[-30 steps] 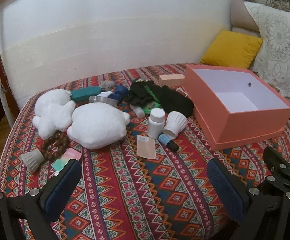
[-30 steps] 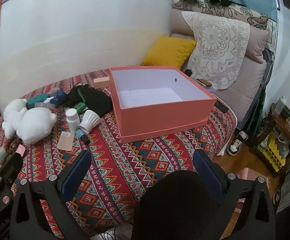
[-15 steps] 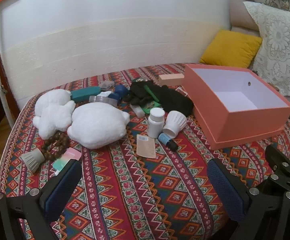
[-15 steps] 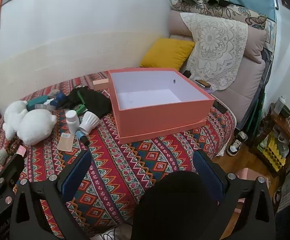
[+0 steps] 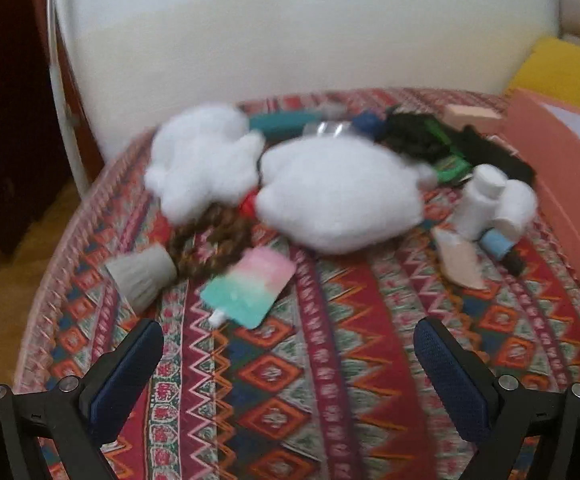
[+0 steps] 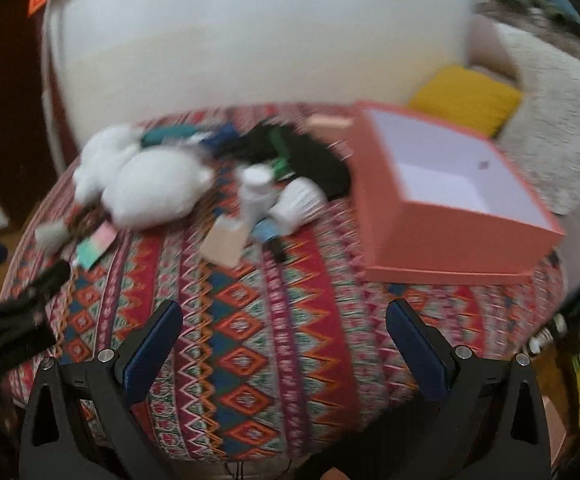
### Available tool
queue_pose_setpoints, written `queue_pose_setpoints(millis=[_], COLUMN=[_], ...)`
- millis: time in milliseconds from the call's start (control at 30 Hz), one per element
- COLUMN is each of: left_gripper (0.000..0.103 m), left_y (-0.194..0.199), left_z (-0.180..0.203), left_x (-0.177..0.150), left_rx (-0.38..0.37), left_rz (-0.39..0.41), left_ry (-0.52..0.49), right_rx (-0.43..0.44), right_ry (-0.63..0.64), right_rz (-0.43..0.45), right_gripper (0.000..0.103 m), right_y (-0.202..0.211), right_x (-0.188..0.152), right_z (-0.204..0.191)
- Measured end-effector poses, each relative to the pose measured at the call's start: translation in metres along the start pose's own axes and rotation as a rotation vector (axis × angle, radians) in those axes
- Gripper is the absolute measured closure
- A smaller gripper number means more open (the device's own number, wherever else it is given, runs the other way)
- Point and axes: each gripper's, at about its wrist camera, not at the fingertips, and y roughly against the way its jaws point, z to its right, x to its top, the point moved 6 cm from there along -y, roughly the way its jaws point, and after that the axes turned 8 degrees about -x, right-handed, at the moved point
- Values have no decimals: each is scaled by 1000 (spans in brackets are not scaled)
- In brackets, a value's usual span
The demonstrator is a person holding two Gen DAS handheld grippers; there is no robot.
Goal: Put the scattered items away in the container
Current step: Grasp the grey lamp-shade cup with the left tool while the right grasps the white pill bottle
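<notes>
Left gripper (image 5: pixel 290 356) and right gripper (image 6: pixel 283 330): spread wide, holding nothing, poised low over patterned tabletop (image 6: pixel 249 340). Plush toy (image 6: pixel 151 192), bottle (image 6: pixel 255 192), pouch (image 5: pixel 249 286) scattered at 11 o'clock; orange box (image 6: pixel 450 236) at 1 o'clock, visible interior bare, mouth upward for loading.

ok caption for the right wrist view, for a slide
Open right claw above the patterned cloth, facing scattered items and the empty orange box.
</notes>
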Motion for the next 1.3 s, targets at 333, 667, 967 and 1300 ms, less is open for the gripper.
queue_pose_setpoints(millis=[333, 667, 967, 1300], left_gripper=[0, 0, 0, 26], left_y=[-59, -110, -133, -105], left_z=[-121, -126, -148, -160], left_x=[1, 23, 20, 20], left_rx=[52, 19, 78, 101], left_rz=[-50, -56, -65, -21], left_ry=[265, 293, 333, 409], right_rx=[143, 78, 145, 287], right_ry=[-152, -57, -39, -90], right_rz=[-147, 3, -115, -143], right_gripper=[4, 18, 58, 58], right_y=[-119, -158, -227, -218], right_x=[41, 100, 96, 89], right_z=[2, -8, -6, -7])
